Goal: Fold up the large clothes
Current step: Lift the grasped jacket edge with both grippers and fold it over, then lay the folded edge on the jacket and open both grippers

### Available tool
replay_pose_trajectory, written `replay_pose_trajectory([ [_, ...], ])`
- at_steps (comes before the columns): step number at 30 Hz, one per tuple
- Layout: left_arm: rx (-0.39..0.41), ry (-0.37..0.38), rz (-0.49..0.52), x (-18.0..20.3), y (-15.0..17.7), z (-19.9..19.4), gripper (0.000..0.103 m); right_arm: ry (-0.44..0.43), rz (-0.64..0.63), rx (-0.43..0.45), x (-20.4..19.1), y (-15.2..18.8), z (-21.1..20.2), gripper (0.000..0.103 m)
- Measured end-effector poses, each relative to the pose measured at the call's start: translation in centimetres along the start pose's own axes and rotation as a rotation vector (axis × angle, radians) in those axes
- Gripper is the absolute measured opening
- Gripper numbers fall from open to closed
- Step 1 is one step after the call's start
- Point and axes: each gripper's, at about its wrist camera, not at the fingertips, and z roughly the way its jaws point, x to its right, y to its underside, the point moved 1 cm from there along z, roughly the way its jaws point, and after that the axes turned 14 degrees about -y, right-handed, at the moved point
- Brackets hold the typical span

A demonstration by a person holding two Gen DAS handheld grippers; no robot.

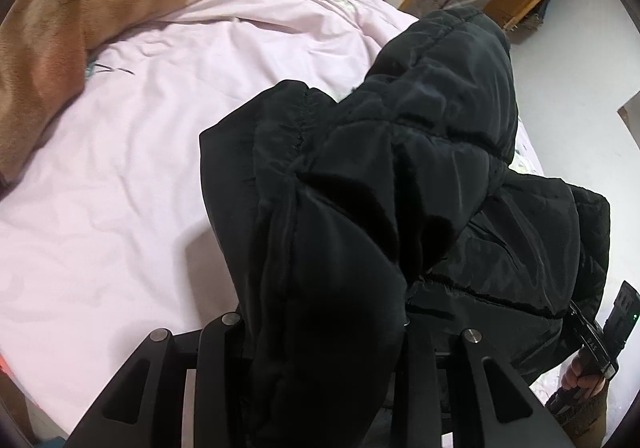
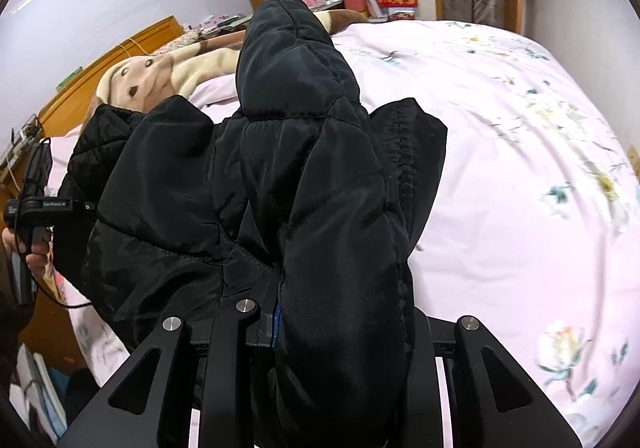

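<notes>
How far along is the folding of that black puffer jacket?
Barely begun. Done: both tongs, left and right, have gripped the black puffer jacket. In hand: it hangs bunched above the pink bedsheet. Left: spreading it flat and every fold.

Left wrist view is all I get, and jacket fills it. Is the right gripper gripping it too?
Observer: Yes. The right gripper is shut on a fold of the jacket.
Operator: What's right of the jacket?
Observer: Floral sheet, seen from the right wrist.
Operator: Left hand in that view?
Observer: Yes, the left hand is at its left edge, wrapped round a handle.
</notes>
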Motion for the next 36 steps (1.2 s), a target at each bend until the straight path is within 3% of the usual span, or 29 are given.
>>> replay_pose_trajectory([
  [6, 0.011, -0.052, -0.026, -1.2, 0.9, -0.7, 0.035, -0.029, 0.010, -0.023, -0.9, 0.9, 3.2, 0.028],
  [11, -0.026, -0.077, -0.041, -2.8, 1.2, 2.1, 0.038, 0.008, 0.013, -0.053, -0.5, 2.2, 4.7, 0.029],
  [17, -0.042, -0.097, -0.067, -3.2, 2.3, 3.8, 0.052, 0.050, 0.014, -0.080, -0.2, 1.7, 6.6, 0.034],
  [23, -0.028, -0.118, -0.065, -1.9, 3.6, 2.7, 0.067, 0.081, 0.038, -0.088, -0.6, 1.5, 7.9, 0.040],
  [28, 0.021, -0.162, -0.074, -1.2, 4.7, 1.5, 0.078, 0.112, 0.051, -0.107, -1.0, 1.1, 8.6, 0.047],
  [31, 0.047, -0.195, -0.076, -1.1, 5.2, 0.9, 0.078, 0.155, 0.037, -0.117, -1.2, 1.0, 8.2, 0.056],
  [36, 0.152, -0.341, -0.006, 0.4, 6.6, -2.3, 0.078, 0.247, 0.021, -0.098, -2.8, -0.8, 8.3, 0.070],
])
